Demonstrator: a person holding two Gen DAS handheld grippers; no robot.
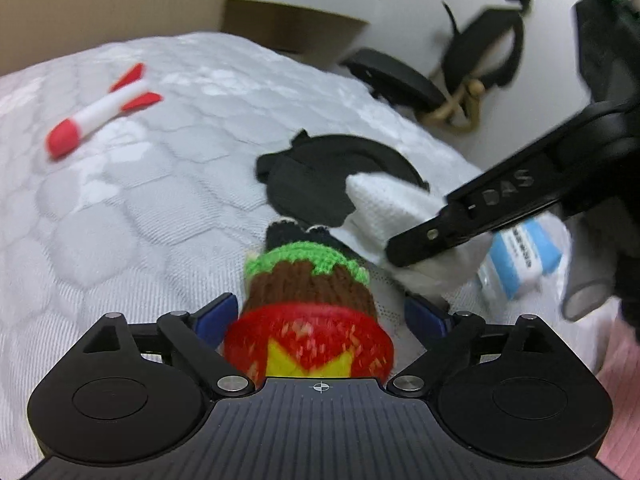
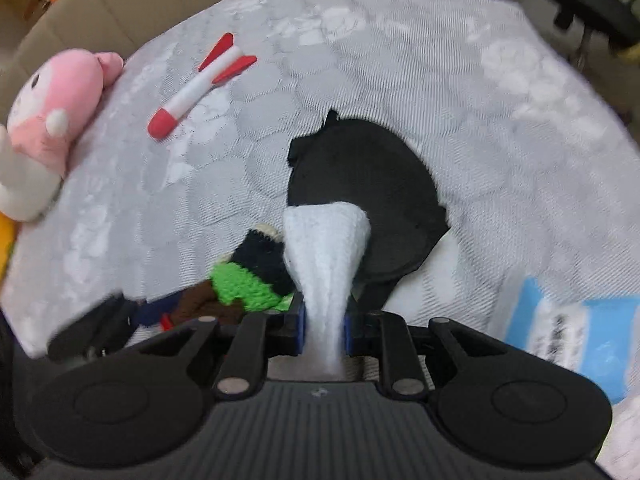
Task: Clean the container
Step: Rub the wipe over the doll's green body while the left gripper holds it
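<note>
Left gripper (image 1: 316, 320): we see its blue-padded fingers (image 1: 216, 316) on either side of a knitted toy (image 1: 308, 300), red and yellow at the near end, then brown, green and dark at the far tip; whether the pads press it we cannot tell.
Right gripper (image 2: 324, 320): clamped on a white cloth (image 2: 324, 256), whose free end fans out ahead of the fingers.
Cloth and toy: in the left wrist view the white cloth (image 1: 384, 216) sits just beyond the toy's far end, on its right, with the right gripper (image 1: 404, 250) coming in from the right.
Container: we take the black round thing (image 2: 368, 184) on the bed straight ahead of both grippers for it; the cloth tip overlaps its near edge in the right wrist view.
Bed cover (image 1: 160, 208): pale quilted fabric under everything.
Ahead left: a red and white toy rocket (image 1: 100, 112), well apart.
Far left of the right gripper: a pink plush (image 2: 52, 112).
Right of the grippers: a blue and white packet (image 2: 572, 340).
</note>
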